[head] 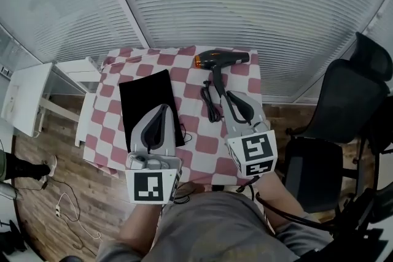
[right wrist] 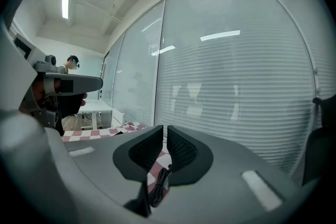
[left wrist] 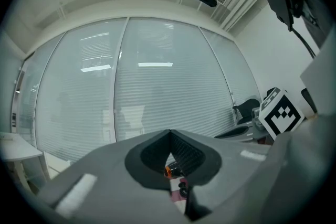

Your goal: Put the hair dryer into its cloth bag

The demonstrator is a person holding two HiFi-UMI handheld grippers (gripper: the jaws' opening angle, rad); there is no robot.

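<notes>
Nothing held; the bagging is left for us.
Our left gripper (head: pixel 161 109), jaws together, hovers over the flat black cloth bag (head: pixel 143 95); our right gripper (head: pixel 234 96), jaws nearly touching, hangs by the coiled black cord (head: pixel 211 105); beyond lies the dark grey, orange-nosed hair dryer (head: pixel 225 59), outside the bag.

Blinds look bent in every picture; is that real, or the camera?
Likely the lenses: head view bows the blinds toward its edges; left gripper view curves them inside a dark round rim, with strip-light reflections; right gripper view shows the same.

Checkered table (head: pixel 204 145): hair dryer (head: pixel 222 59), cloth bag (head: pixel 147 101)
</notes>
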